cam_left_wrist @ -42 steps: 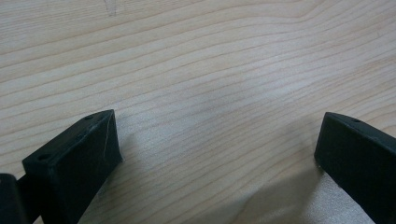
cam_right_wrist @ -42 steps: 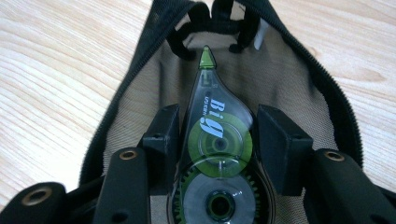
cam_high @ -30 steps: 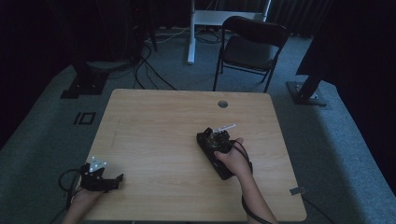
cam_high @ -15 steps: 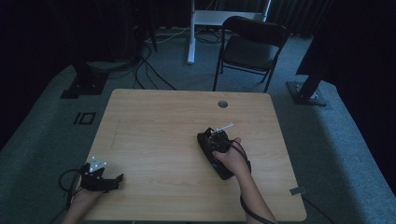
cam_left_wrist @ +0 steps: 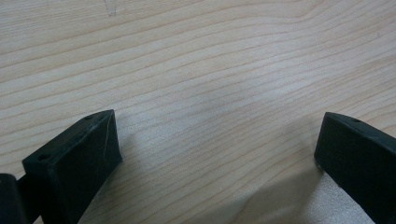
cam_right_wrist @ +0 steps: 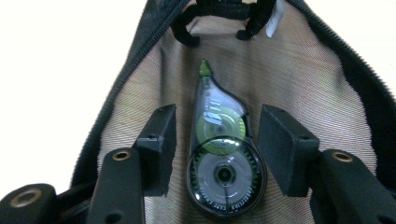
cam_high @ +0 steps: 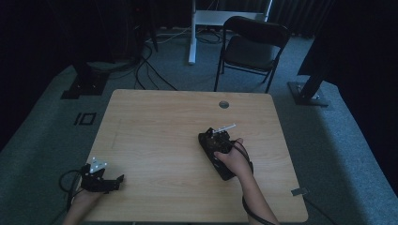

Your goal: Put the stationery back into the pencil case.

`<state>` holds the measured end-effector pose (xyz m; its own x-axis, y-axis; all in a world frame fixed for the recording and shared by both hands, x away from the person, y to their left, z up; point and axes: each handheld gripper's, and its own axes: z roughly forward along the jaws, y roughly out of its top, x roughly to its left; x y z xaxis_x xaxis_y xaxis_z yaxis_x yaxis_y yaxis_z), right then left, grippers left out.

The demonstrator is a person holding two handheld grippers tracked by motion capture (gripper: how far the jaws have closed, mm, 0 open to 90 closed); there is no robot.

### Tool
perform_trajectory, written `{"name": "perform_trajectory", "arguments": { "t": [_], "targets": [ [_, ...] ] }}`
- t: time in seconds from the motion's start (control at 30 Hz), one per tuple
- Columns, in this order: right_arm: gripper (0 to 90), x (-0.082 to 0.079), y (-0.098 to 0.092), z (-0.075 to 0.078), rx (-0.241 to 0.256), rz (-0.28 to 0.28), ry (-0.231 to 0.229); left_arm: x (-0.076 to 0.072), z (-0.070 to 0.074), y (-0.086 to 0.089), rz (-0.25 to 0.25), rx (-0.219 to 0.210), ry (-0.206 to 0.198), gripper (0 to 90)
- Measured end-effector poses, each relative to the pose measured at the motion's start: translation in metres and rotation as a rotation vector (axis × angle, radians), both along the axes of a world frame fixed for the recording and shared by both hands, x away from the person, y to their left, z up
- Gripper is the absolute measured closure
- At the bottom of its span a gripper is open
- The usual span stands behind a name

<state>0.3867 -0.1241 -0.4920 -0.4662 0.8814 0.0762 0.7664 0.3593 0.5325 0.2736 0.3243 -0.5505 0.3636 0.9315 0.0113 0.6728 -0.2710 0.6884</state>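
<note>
The right gripper (cam_right_wrist: pixel 217 154) stands with its jaws narrowly parted on either side of a correction tape roller (cam_right_wrist: pixel 223 154), a small gap on each side, neither jaw touching it. The roller has a clear smoky shell with two toothed wheels inside, the upper one green, and it tapers to a green tip pointing away from the gripper. It lies inside an open black pouch (cam_right_wrist: pixel 299 79), on the pouch's tan woven lining, with the zipper running up both sides.

The high view shows the right gripper (cam_high: pixel 217 145) over the dark pouch (cam_high: pixel 206 139) in the right half of the table (cam_high: pixel 155 122), toward its near edge; the roller and the lining cannot be made out there.

The left gripper (cam_high: pixel 110 182) rests at the table's near left corner. Its own view shows the jaws spread wide over bare wood grain.
</note>
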Motion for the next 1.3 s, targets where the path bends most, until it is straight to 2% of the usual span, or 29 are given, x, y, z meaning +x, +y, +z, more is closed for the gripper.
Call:
{"name": "perform_trajectory", "arguments": {
  "t": [0.07, 0.13, 0.33, 0.63, 0.77, 0.9, 1.23, 1.3],
  "targets": [
    [46.3, 0.0, -0.001, 0.001, 0.004, -0.002, -0.009, 0.0, 0.0, 0.0, 0.0, 0.0, 0.0, 0.1],
    [46.3, -0.001, -0.003, 0.005, 0.028, -0.014, -0.022, 0.0, 0.0, 0.0, 0.0, 0.0, 0.0, 0.1],
    [45.7, -0.006, -0.008, 0.016, 0.047, -0.005, -0.057, 0.0, 0.0, 0.0, 0.0, 0.0, 0.0, 0.1],
    [39.3, -0.011, -0.014, 0.028, 0.102, 0.006, -0.111, 0.0, 0.0, 0.0, 0.0, 0.0, 0.0, 0.1],
    [37.4, -0.015, -0.018, 0.032, 0.105, 0.014, -0.147, 0.0, 0.0, 0.0, 0.0, 0.0, 0.0, 0.2],
    [36.2, -0.017, -0.02, 0.035, 0.124, 0.021, -0.163, 0.0, 0.0, 0.0, 0.0, 0.0, 0.0, 0.2],
    [30.7, -0.023, -0.038, 0.043, 0.167, -0.025, -0.219, 0.0, 0.0, 0.0, 0.0, 0.0, 0.0, 0.1],
    [29.5, -0.023, -0.046, 0.044, 0.173, -0.042, -0.235, 0.0, 0.0, 0.0, 0.0, 0.0, 0.0, 0.1]
  ]
}}
